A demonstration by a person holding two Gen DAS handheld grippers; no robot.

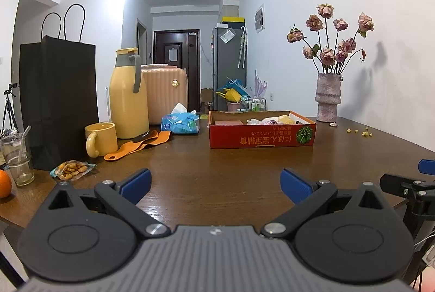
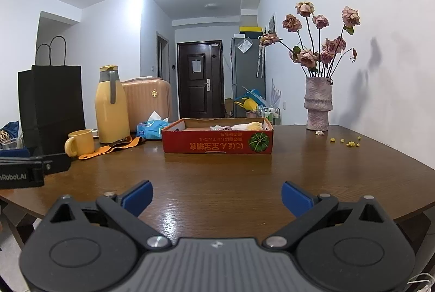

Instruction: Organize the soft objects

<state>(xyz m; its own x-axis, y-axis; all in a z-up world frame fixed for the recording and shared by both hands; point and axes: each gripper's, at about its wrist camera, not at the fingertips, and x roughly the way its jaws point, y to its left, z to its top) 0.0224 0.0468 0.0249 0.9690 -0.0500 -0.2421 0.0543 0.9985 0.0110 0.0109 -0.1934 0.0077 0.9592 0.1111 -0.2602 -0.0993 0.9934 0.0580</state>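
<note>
A shallow red cardboard box [image 1: 262,138] stands on the brown wooden table [image 1: 212,169]; it also shows in the right wrist view [image 2: 217,142]. Soft items lie inside: a pink flat piece [image 1: 229,122], white, pink and yellow soft things [image 1: 272,120], also seen from the right wrist [image 2: 239,126]. My left gripper [image 1: 216,186] is open and empty, low over the table's near edge, well short of the box. My right gripper [image 2: 217,196] is open and empty, likewise near the front edge. An orange strap [image 1: 141,145] lies left of the box.
At the left stand a black paper bag [image 1: 58,101], a yellow thermos [image 1: 127,96], a yellow mug [image 1: 100,139], a tissue pack [image 1: 180,123], a snack bag [image 1: 72,169], a glass [image 1: 17,158] and an orange [image 1: 5,183]. A vase of dried roses [image 1: 327,96] stands back right.
</note>
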